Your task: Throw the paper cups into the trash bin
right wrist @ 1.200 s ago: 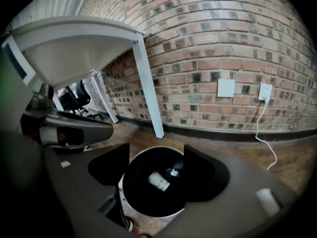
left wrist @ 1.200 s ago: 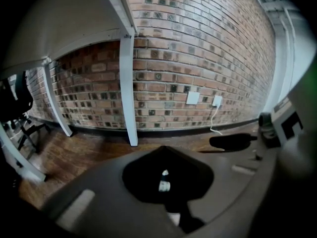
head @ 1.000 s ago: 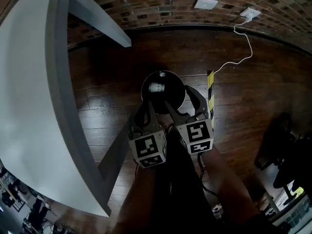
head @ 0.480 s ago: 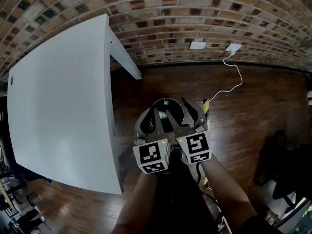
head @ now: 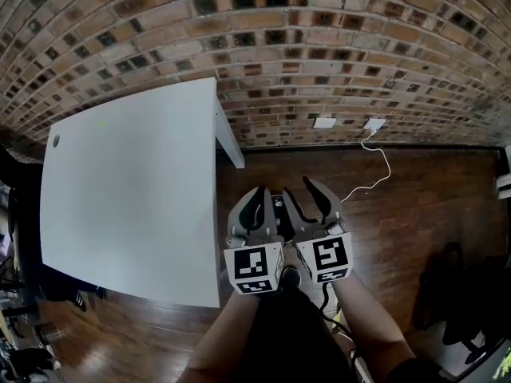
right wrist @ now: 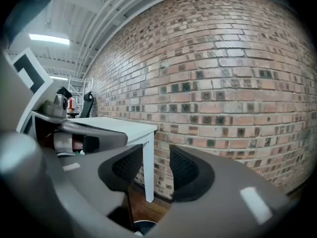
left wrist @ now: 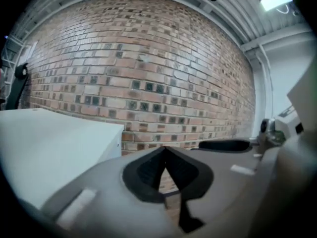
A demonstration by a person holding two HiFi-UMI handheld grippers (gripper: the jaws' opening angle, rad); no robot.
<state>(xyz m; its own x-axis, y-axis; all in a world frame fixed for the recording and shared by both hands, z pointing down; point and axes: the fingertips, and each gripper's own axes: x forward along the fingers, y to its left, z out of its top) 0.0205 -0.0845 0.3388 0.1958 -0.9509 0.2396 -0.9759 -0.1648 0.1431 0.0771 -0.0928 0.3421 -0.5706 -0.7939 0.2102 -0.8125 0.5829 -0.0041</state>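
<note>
— Red-brown brick wall fills the top of the head view, with a white rectangular table at the left and dark wooden plank floor at the right. Where are the tools?

— Lower centre, side by side. The grey two-jaw left gripper is clenched: its black pads meet at the tips with nothing between them. The grey two-jaw right gripper has its jaws apart. They have just been closing, and only a white table leg and brick show through the gap, well behind.

— Any writing?

— The only print is the black-and-white square pattern on the left marker cube and the right marker cube.

— And the bin?

— The dark round trash bin shows as a bit of rim at the bottom edge of the right gripper view, on the floor below the jaws. In the head view the grippers cover it. Whether a paper cup lies inside cannot be told.

— Anything on the wall?

— Two white wall plates sit low on it, and a thin white cable runs from the right one onto the floor.
</note>
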